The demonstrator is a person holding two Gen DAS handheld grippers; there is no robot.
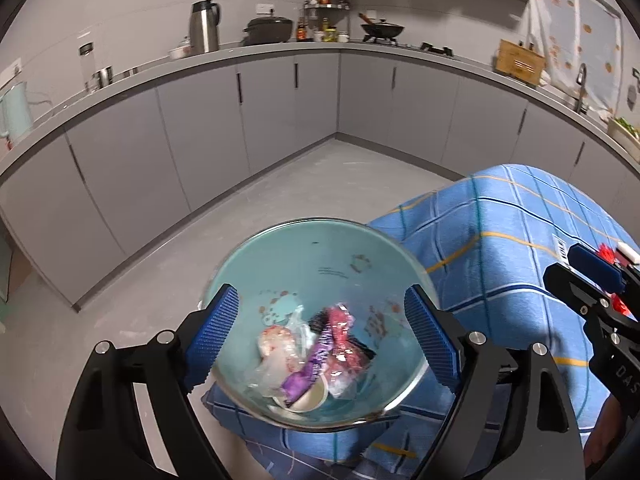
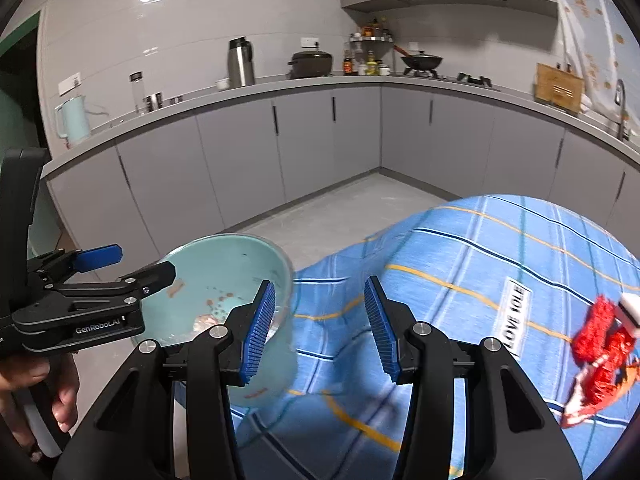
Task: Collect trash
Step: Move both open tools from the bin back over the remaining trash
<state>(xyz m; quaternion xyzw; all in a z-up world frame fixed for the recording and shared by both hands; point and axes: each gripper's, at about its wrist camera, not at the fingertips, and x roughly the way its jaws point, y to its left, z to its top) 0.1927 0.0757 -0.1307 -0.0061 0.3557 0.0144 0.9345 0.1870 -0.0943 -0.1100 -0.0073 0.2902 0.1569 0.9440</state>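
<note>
A teal bin (image 1: 320,256) stands at the corner of a table covered with a blue checked cloth (image 1: 512,216). Crumpled wrappers (image 1: 316,352), pink, purple and clear, lie in its bottom beside a small white cup. My left gripper (image 1: 320,294) hangs open over the bin with nothing between its pads. From the right wrist view it (image 2: 146,262) sits over the left rim of the bin (image 2: 224,256). My right gripper (image 2: 320,284) is open and empty above the cloth, just right of the bin. A red crumpled wrapper (image 2: 600,344) lies on the cloth at the far right.
Grey cabinets and a worktop (image 2: 280,88) with a kettle, flask, pot and wok run along the back walls. Grey floor (image 1: 280,184) lies between them and the table. A hand (image 2: 60,392) holds the left gripper's handle. A small white object (image 2: 630,308) sits by the red wrapper.
</note>
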